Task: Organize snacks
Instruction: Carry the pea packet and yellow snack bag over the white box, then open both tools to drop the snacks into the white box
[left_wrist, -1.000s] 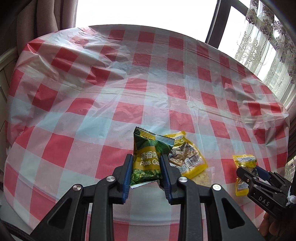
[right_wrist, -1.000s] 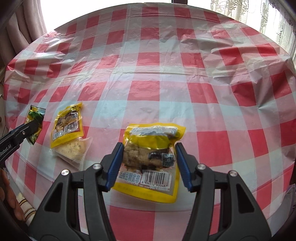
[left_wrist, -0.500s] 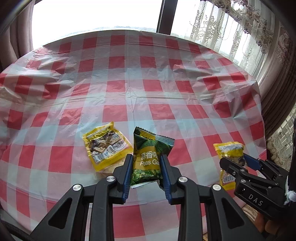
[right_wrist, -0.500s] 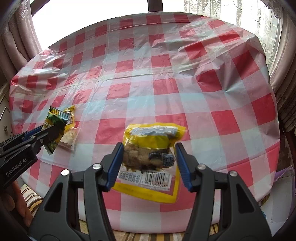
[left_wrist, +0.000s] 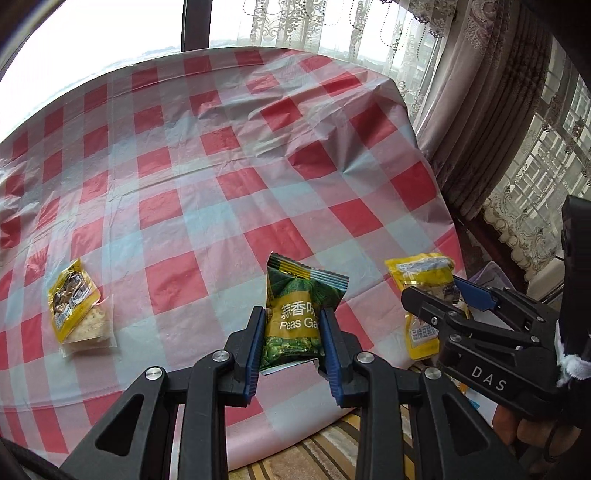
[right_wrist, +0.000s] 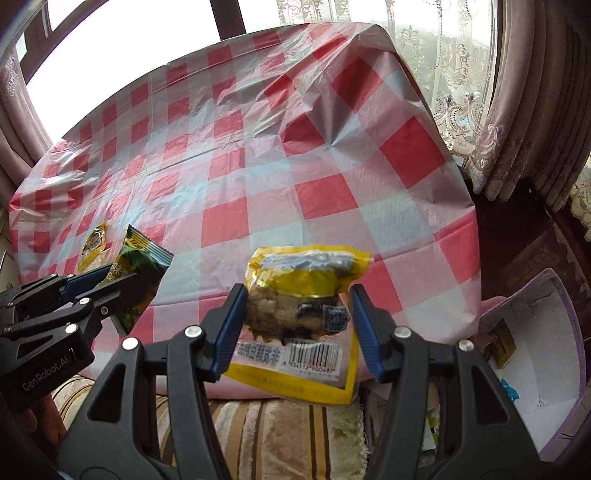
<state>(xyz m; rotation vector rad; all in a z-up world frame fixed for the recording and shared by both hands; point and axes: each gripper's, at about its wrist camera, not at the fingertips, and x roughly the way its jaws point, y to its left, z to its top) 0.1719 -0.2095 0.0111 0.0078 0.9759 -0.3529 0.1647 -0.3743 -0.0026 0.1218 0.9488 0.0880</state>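
Note:
My left gripper (left_wrist: 291, 332) is shut on a green pea packet (left_wrist: 297, 314), held upright above the near edge of the red-checked table (left_wrist: 221, 166). My right gripper (right_wrist: 295, 325) is shut on a yellow snack pouch (right_wrist: 299, 306) with a barcode, carried past the table's near right corner. In the left wrist view the right gripper (left_wrist: 439, 299) and its yellow pouch (left_wrist: 424, 280) show at the right. The right wrist view has the left gripper (right_wrist: 110, 277) with the green packet (right_wrist: 142, 273) at the left. A yellow packet (left_wrist: 72, 299) lies on a clear cracker bag (left_wrist: 92, 328) at the table's left.
A white box with a lilac rim (right_wrist: 546, 354) sits low to the right of the table, with a small dark packet (right_wrist: 500, 339) inside. A striped cushion (right_wrist: 277, 432) lies below the table edge. Curtains (left_wrist: 480, 110) hang at the right. A hand (left_wrist: 532, 439) holds the right gripper.
Both grippers have carried their packets to the right, from over the table to its near right corner. The yellow packet on the table has slid to the left of view; the white box has appeared.

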